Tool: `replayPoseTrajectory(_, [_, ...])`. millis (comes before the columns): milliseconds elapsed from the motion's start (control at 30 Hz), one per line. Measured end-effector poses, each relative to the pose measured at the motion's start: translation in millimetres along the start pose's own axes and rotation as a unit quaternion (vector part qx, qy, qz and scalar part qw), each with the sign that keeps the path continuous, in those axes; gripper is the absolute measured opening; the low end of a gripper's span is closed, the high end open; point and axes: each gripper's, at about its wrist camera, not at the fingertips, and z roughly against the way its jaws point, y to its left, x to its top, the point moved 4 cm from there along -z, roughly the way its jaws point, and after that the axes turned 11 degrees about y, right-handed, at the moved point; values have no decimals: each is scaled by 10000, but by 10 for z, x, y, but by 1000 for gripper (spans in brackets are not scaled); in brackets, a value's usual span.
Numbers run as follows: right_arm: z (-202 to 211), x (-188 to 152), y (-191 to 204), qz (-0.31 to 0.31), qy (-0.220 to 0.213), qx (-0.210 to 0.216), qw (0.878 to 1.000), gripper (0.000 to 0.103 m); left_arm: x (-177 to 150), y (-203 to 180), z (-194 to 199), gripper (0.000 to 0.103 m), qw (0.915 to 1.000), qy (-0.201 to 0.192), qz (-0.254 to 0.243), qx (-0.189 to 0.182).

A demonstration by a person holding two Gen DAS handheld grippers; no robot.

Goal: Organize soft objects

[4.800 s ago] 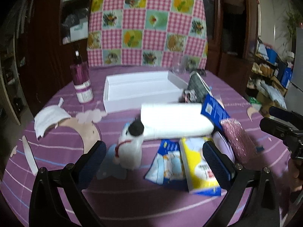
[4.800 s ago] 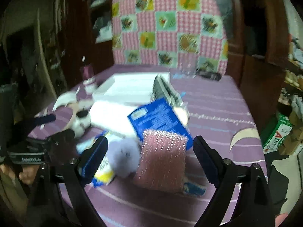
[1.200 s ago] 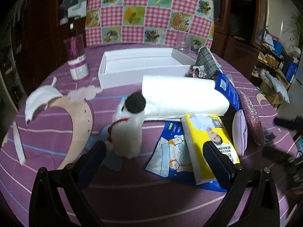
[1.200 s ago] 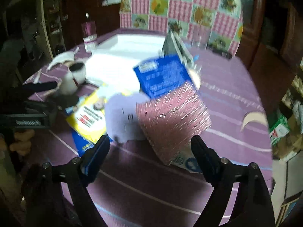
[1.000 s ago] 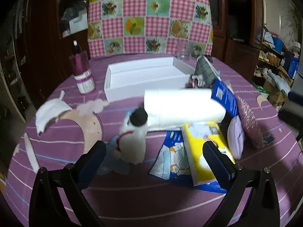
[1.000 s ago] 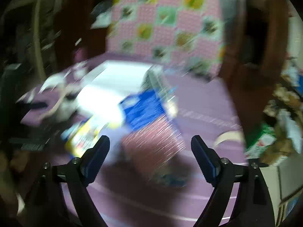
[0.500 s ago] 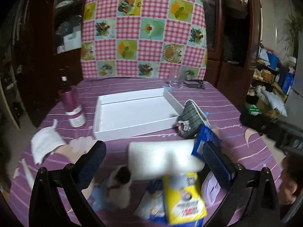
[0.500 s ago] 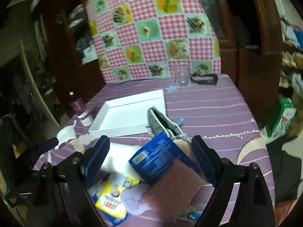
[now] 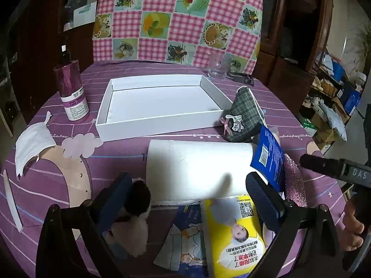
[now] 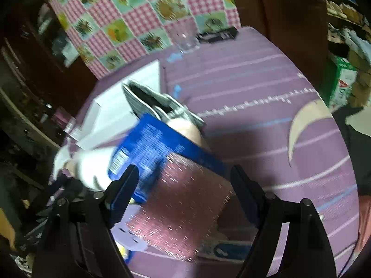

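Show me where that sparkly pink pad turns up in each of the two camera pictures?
Left wrist view: the sparkly pink pad stands edge-on at the right, behind the blue packet.
Right wrist view: the pad fills the lower middle, between the open right gripper fingers.
Shared landmark: the blue packet just behind it.

Whole right wrist view smeared by motion blur; print on the blue packet [image 10: 148, 143] unreadable. Lilac soft toy [image 10: 126, 234] at seven o'clock mostly hidden under the glittery pink pouch [image 10: 183, 206]. In the left wrist view, plush dog [image 9: 132, 217] partly covered by the left gripper [image 9: 187, 199] finger; yellow tissue pack [image 9: 234, 238] cut off at six o'clock. Bottle [image 9: 70, 92] label too small to read.
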Motion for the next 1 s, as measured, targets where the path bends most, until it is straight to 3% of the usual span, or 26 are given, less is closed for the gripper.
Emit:
replayPoseTrajectory(200, [-125,-75,-95,-392,552,425,9968,81,-48,-98,-17,99,9997,36,-199,105])
replayPoseTrajectory(367, [-245,-139,-116,-517,919,415,9936,81,-75,-154,-35,99,9994,54,-303,132])
replayPoseTrajectory(667, [-283,-153,-90,-559,884,471,9934,81,-105,-219,-63,99,9986,80,-457,269])
replayPoseTrajectory(1000, [-226,-154,-80,-416,774,447,9951,64,-119,-274,-55,99,9982,55,-574,162])
